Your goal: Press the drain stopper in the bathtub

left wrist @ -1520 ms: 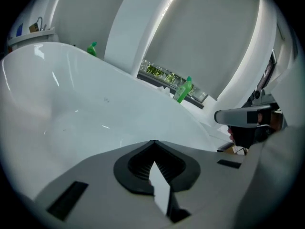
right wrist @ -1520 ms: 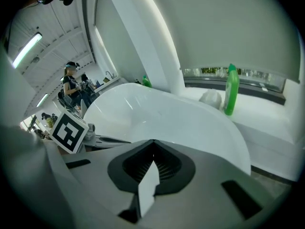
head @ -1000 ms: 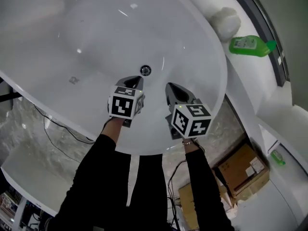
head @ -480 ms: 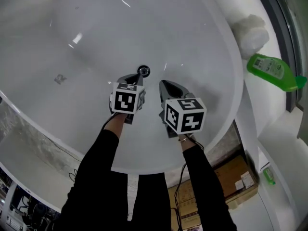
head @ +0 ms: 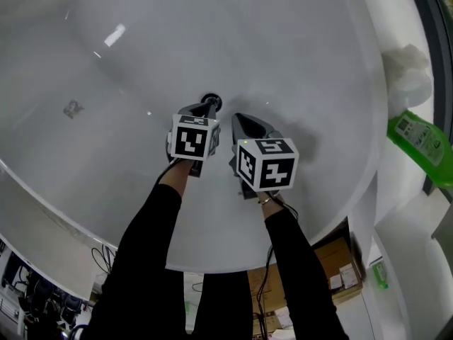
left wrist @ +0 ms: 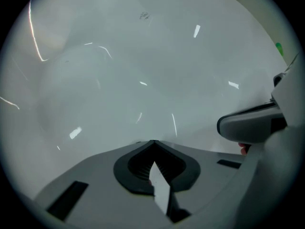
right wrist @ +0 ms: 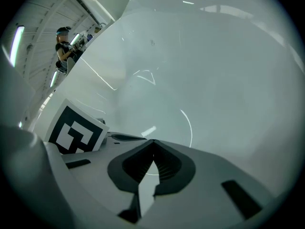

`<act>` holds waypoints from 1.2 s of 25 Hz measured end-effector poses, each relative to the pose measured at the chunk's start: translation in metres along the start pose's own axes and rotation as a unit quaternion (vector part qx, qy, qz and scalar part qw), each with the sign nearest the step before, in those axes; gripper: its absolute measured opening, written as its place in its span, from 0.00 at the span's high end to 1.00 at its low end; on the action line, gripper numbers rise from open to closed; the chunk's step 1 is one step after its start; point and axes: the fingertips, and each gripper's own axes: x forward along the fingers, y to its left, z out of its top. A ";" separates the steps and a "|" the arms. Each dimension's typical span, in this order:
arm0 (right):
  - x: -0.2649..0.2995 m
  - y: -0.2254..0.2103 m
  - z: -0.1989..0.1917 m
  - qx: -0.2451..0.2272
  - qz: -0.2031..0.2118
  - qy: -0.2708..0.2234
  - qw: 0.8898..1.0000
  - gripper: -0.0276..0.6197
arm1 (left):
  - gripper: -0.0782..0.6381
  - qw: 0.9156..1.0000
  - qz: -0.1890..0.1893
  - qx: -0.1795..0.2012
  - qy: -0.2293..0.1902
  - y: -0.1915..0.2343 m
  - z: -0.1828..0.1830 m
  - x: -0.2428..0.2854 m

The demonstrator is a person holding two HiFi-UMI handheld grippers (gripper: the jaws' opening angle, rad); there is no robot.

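Chrome drain stopper (head: 211, 102), round, facing upward.

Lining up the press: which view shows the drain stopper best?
The head view: the drain stopper shows dark just past the left gripper tip. Neither gripper view shows it, only white bathtub surface.

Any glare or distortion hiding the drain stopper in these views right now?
Head view: sharp, a few small glints on the bathtub, drain stopper visible at the tip of the left gripper. Both gripper views: fisheye-warped, dark corners, pale low-contrast bathtub, stopper not made out.
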 end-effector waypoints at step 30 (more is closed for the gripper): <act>0.073 -0.027 -0.029 0.000 -0.002 0.064 0.998 0.95 | 0.88 0.997 0.021 -0.055 0.056 0.038 -0.055 0.092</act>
